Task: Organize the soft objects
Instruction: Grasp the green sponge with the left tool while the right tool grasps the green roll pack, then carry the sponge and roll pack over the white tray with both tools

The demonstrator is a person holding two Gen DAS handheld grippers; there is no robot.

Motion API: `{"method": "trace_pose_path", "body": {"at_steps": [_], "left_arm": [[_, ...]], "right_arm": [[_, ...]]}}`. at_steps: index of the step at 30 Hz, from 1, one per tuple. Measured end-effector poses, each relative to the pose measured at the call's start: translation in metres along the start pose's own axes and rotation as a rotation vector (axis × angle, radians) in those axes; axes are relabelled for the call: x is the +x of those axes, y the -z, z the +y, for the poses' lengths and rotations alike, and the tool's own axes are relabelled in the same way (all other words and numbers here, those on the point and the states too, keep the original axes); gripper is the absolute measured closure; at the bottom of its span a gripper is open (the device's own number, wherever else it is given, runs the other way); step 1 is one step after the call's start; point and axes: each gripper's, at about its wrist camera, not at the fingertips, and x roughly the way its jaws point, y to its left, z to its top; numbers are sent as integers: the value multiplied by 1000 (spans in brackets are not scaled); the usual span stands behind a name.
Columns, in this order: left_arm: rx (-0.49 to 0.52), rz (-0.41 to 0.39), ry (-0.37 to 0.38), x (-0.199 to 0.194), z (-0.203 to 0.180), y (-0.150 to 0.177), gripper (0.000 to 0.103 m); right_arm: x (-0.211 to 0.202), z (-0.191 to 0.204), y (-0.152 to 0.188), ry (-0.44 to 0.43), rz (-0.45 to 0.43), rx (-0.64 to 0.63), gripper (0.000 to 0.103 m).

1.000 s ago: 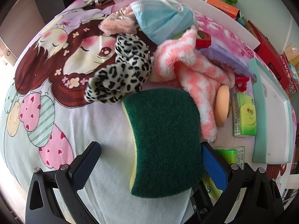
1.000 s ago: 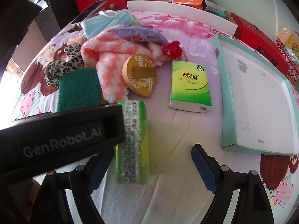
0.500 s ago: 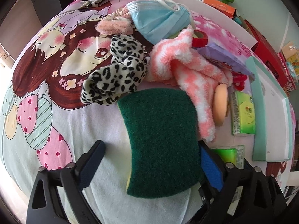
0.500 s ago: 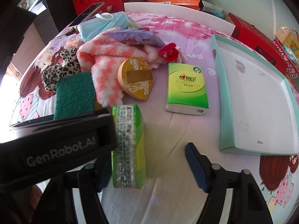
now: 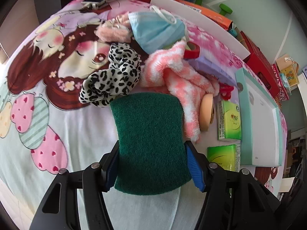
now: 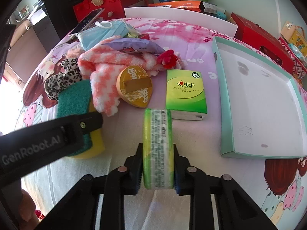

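The left gripper (image 5: 151, 164) is pinching the near end of the green sponge (image 5: 149, 134), which is lying on the cartoon bedsheet (image 5: 57, 126) just near the leopard scrunchie (image 5: 113, 78), while the right gripper (image 6: 158, 169) is squeezing the upright tissue pack (image 6: 158, 147), left of the teal tray (image 6: 226, 115).

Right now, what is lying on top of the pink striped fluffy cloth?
A purple packet lies across the cloth at the back, and a blue face mask overlaps its far end. Whatever is beneath the cloth is covered.
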Motion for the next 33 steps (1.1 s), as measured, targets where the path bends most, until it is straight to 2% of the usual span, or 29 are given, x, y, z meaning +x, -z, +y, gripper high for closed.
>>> {"method": "trace_pose_path", "body": {"at_steps": [10, 21, 25, 29, 33], "left_arm": [[-24, -69, -9, -24, 13, 4, 38], [-47, -189, -17, -62, 17, 4, 38], [-37, -220, -20, -72, 4, -3, 38], [-23, -223, 13, -82, -13, -11, 38], [28, -255, 30, -96, -38, -21, 38]], "right_arm": [[-5, -9, -2, -20, -23, 30, 78], [-41, -29, -7, -57, -137, 109, 79], [-55, -42, -12, -45, -163, 146, 79], [-73, -55, -19, -19, -197, 176, 79], [-94, -67, -25, 2, -241, 214, 79]]}}
